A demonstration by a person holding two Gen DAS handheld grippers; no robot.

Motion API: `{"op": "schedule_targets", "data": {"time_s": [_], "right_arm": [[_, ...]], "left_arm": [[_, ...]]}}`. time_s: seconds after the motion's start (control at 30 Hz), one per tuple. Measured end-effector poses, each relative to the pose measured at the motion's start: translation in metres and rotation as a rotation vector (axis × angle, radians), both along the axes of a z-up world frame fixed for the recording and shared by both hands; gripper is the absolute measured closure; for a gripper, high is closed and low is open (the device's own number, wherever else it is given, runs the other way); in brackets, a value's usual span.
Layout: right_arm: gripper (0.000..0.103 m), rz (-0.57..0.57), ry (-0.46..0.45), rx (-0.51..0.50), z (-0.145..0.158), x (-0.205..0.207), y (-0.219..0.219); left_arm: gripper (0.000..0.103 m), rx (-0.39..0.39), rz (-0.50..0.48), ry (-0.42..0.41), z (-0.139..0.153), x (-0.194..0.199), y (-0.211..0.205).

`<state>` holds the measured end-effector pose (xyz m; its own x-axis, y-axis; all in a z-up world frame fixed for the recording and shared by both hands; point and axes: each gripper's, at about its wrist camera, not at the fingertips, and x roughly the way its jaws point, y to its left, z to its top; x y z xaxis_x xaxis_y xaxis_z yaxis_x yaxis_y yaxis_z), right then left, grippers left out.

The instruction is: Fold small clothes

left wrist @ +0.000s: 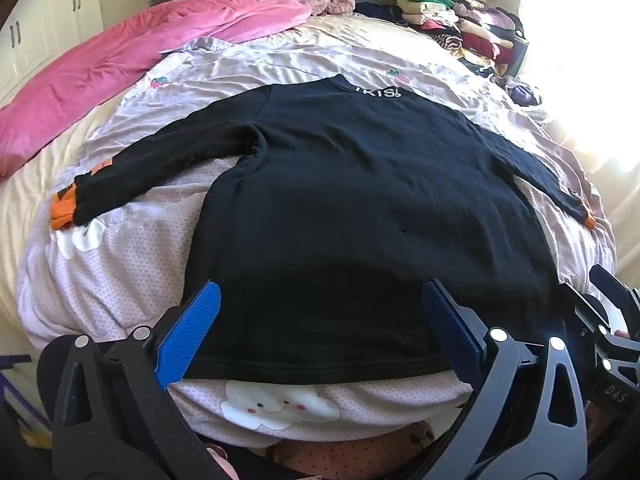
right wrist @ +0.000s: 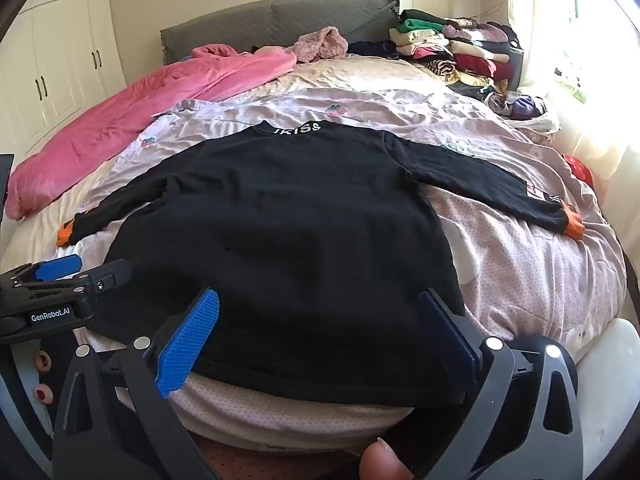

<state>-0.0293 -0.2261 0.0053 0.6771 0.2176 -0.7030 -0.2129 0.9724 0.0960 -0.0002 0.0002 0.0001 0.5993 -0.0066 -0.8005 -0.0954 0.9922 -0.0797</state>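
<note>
A small black long-sleeved shirt [left wrist: 352, 200] with orange cuffs and white letters on the collar lies flat on the bed, sleeves spread out; it also shows in the right wrist view [right wrist: 288, 232]. My left gripper [left wrist: 320, 300] is open, its blue fingers over the shirt's bottom hem on the left part. My right gripper [right wrist: 320, 308] is open over the hem's right part. The left gripper also shows in the right wrist view [right wrist: 60, 272], at the shirt's left edge. Neither holds anything.
A pale pink quilt with cloud patches [left wrist: 120, 264] covers the bed. A bright pink blanket [left wrist: 132, 56] lies at the far left. A pile of folded clothes [left wrist: 460, 24] sits at the far right by the window. White wardrobes [right wrist: 60, 68] stand at left.
</note>
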Motion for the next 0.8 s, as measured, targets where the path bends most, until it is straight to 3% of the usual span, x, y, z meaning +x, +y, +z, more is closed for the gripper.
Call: {"op": "schedule_targets", "data": {"time_s": [0.8], "right_arm": [[0.004, -0.005, -0.014, -0.003, 0.0021, -0.0034, -0.0001]], "left_arm": [[0.009, 0.006, -0.005, 0.008, -0.0012, -0.0001, -0.0019]]}}
